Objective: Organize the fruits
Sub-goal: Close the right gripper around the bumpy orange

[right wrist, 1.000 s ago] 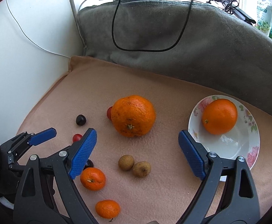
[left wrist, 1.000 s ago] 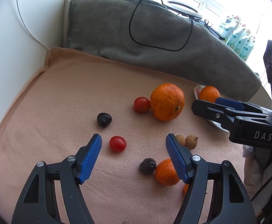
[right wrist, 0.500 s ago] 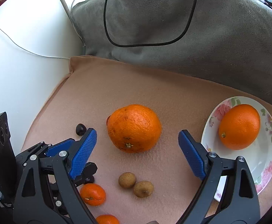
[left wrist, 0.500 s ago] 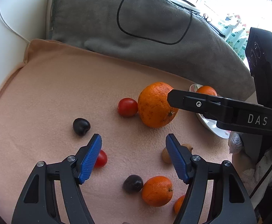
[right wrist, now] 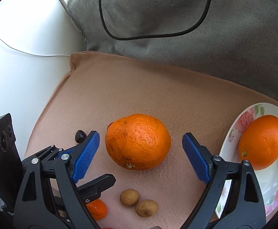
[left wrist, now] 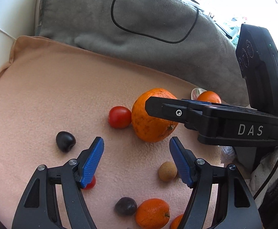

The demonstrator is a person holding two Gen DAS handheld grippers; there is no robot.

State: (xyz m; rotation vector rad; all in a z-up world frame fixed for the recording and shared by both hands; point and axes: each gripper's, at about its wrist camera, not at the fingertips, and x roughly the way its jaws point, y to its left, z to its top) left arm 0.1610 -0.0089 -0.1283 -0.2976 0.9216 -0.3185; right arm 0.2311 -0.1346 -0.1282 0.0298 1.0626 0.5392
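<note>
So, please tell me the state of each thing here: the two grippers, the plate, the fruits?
Left gripper: open, empty.
Right gripper: open, empty, large orange just ahead of its jaws.
Large orange: loose on the cloth.
Plate: holds one orange.
Red tomato: on the cloth, beside the large orange.
Two brown fruits: side by side on the cloth.

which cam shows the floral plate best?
Right wrist view: the floral plate shows its rim, flower pattern and the orange lying on it. Left wrist view shows only a sliver of rim behind the right gripper.
</note>
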